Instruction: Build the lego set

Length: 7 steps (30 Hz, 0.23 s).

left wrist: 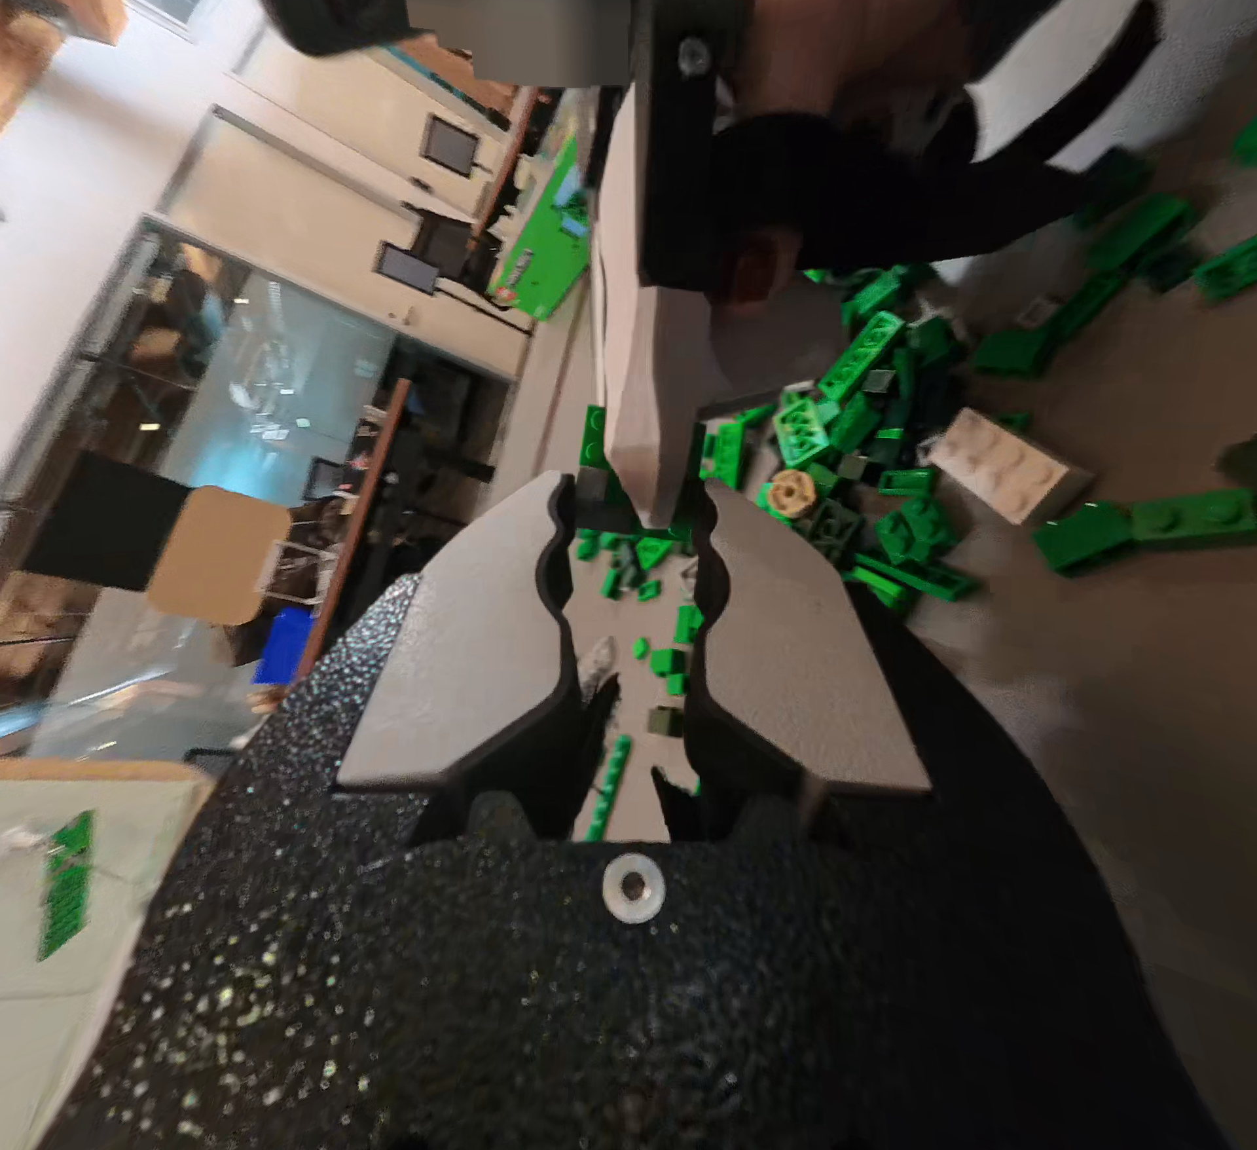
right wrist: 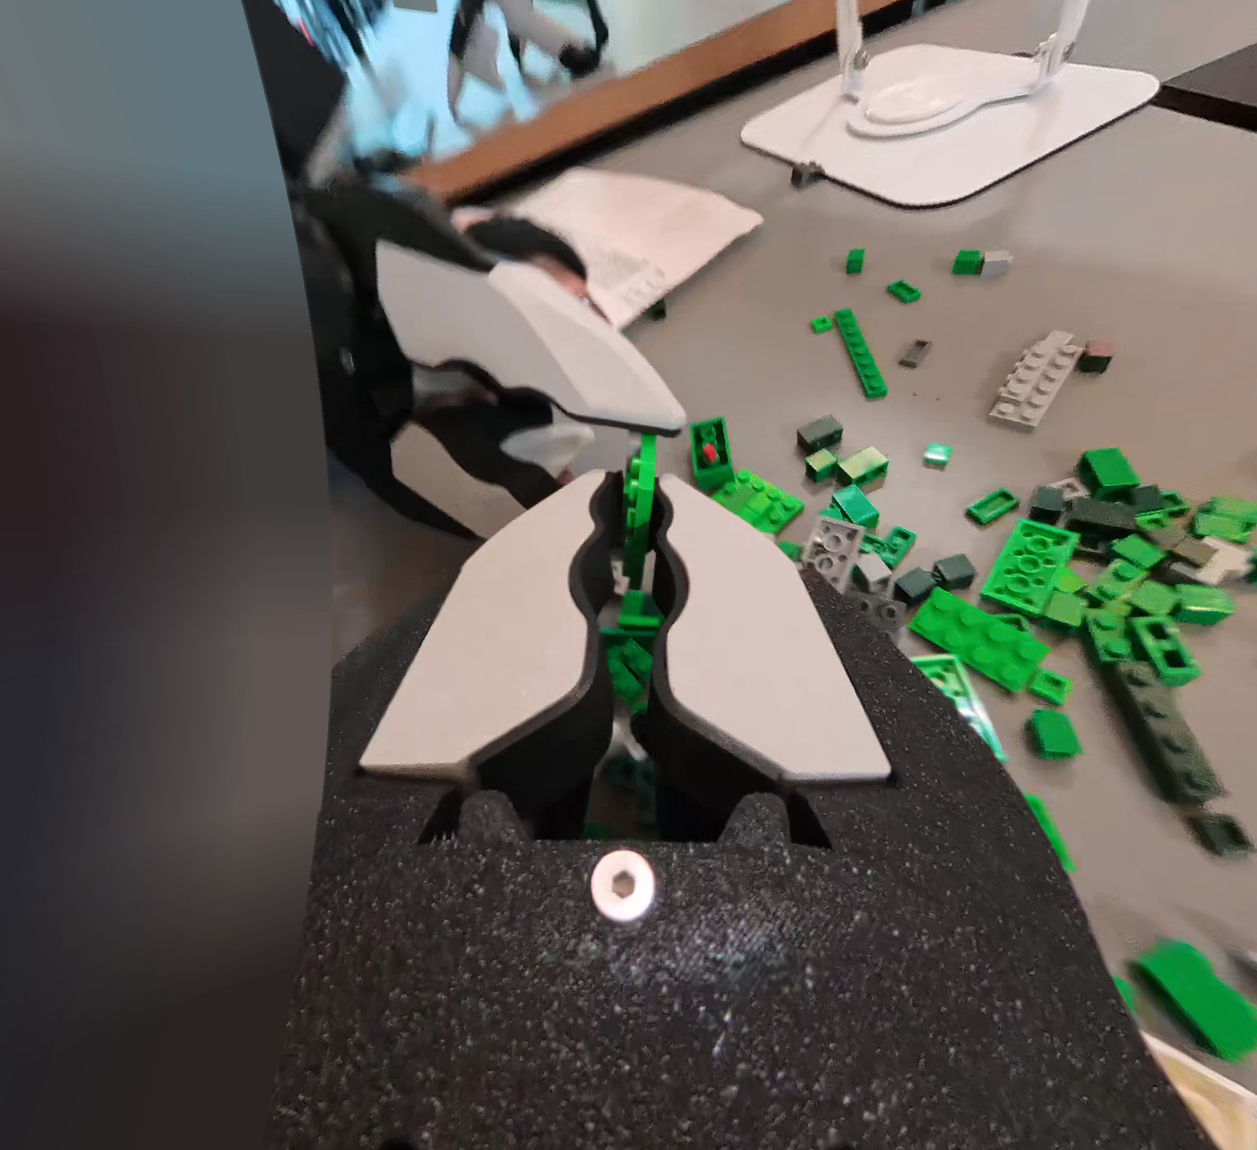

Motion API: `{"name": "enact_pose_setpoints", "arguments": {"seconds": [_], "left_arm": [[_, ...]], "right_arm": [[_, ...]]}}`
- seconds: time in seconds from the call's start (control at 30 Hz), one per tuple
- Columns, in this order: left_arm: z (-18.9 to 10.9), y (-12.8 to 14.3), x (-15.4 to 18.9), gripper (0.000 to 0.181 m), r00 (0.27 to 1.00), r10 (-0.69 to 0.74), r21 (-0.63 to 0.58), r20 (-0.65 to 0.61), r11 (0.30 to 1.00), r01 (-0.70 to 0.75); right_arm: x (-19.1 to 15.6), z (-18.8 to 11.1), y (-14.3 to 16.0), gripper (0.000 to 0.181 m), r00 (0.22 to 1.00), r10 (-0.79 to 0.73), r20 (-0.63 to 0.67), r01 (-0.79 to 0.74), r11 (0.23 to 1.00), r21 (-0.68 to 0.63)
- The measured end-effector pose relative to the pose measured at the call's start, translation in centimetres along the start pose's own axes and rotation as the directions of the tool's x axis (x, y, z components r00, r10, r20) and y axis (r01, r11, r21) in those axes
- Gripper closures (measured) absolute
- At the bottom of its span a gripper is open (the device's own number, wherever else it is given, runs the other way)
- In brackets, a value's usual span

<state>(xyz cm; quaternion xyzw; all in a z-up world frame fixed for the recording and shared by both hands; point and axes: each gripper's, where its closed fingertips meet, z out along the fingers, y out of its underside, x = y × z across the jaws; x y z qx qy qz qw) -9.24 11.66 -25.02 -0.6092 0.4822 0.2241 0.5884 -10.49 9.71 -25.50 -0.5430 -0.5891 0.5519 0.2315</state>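
My right gripper is shut on a green plate assembly, held on edge above the grey table. My left gripper comes in from the left with its jaws apart, and its upper fingertip touches the top edge of the plate. In the left wrist view my left gripper is open around the tip of the right gripper. The green plate and a dark green piece sit just inside my left finger.
Loose green, dark green and grey bricks lie scattered to the right. Among them are a white brick, a tan round piece and a grey plate. A booklet and a white stand base lie farther back. The grippers are tip to tip, or close to it. About 5 cm separates my left fingertips from the tan round piece.
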Motion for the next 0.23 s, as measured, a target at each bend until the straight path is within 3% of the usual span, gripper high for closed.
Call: {"name": "enact_pose_setpoints", "arguments": {"seconds": [0.07,0.23], "left_arm": [[-0.06,-0.08,-0.75,0.148,0.996,0.051,-0.035,0.073,0.998,-0.049],[0.14,0.26,-1.02,0.148,0.981,0.129,-0.078,0.146,0.990,-0.118]], "right_arm": [[0.09,-0.06,-0.62,0.174,0.991,0.129,0.043,-0.132,0.989,0.066],[0.56,0.05,-0.98,0.173,0.966,0.257,0.036,-0.260,0.957,0.126]]}}
